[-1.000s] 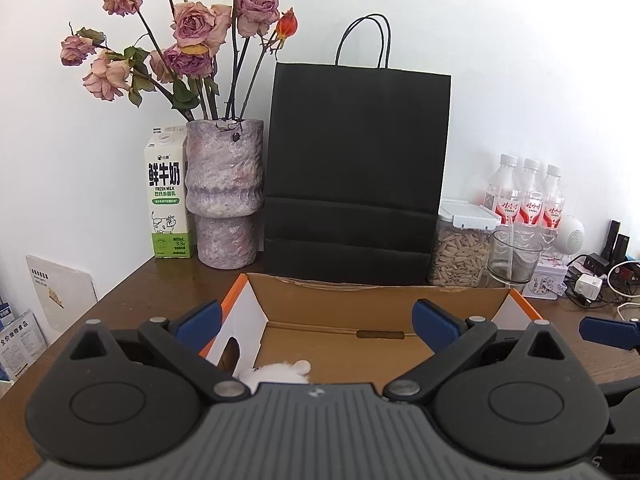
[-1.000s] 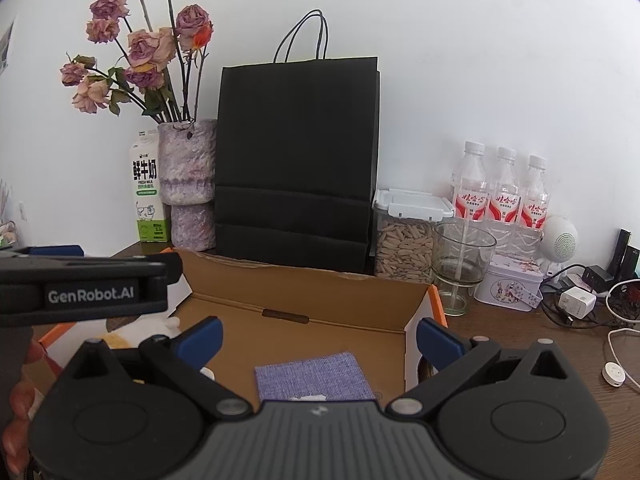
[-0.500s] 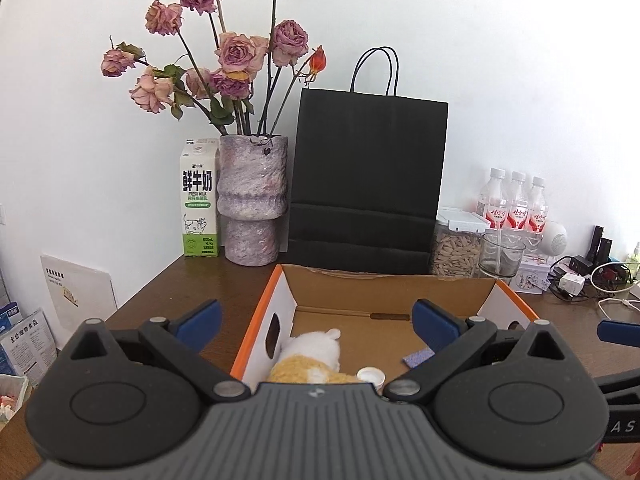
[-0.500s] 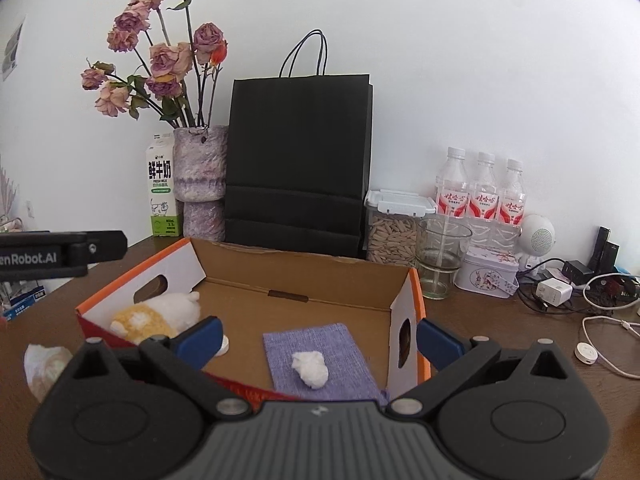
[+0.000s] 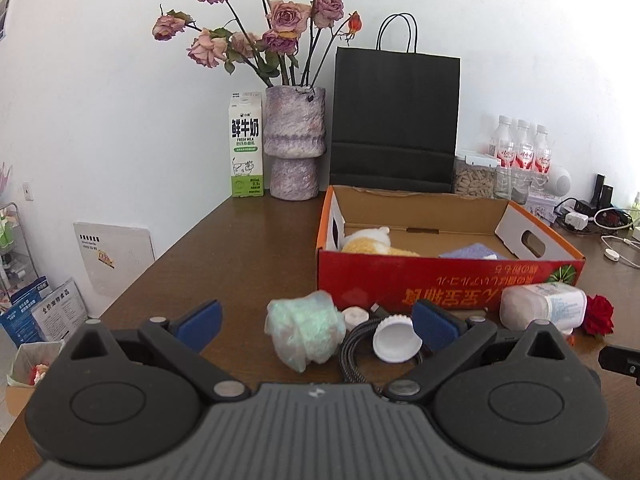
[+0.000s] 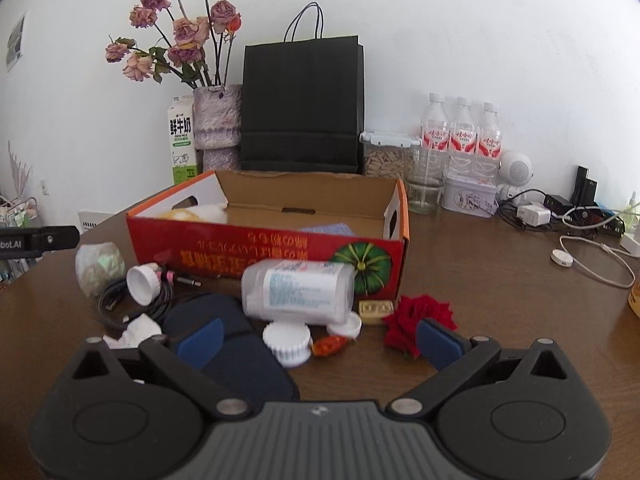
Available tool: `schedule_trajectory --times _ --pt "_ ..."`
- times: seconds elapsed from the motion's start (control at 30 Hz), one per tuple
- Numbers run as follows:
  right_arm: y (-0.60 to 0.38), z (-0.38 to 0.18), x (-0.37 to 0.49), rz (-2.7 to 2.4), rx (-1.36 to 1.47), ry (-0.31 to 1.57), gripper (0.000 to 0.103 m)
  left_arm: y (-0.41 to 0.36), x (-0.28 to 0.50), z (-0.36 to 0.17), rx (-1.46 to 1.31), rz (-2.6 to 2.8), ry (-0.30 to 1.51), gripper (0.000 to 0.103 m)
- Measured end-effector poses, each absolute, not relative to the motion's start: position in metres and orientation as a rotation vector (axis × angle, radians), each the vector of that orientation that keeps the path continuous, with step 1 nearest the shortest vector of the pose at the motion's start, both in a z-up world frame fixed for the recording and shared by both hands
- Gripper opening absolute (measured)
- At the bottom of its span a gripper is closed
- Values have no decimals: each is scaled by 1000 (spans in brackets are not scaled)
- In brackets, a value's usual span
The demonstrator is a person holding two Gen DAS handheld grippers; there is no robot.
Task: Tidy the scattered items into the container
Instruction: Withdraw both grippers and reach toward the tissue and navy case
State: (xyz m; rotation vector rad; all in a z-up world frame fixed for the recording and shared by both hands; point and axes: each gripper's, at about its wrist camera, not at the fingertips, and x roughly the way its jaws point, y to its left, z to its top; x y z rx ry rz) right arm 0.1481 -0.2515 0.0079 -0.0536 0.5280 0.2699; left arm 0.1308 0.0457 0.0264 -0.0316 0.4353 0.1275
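A red cardboard box stands open on the brown table, with a plush toy and a purple cloth inside. In front of it lie a wrapped pale-green roll, a white cap, a black cable, a toppled white bottle, a dark pouch, a ribbed white lid, an orange candy and a red rose. My left gripper is open, with the roll and cap between its fingers. My right gripper is open over the lid.
Behind the box stand a milk carton, a vase of dried roses, a black paper bag, a seed jar, three water bottles and a tin. Chargers and white cables lie at the right.
Both grippers have pulled back from over the box toward the table's near side and stayed open. The loose items in front of the box have come into view.
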Motion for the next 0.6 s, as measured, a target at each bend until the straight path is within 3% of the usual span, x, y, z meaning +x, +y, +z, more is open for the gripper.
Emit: schedule_trajectory --times 0.6 --pt "-230 -12 139 315 -103 605 103 4 119 -2 -17 -58 530 103"
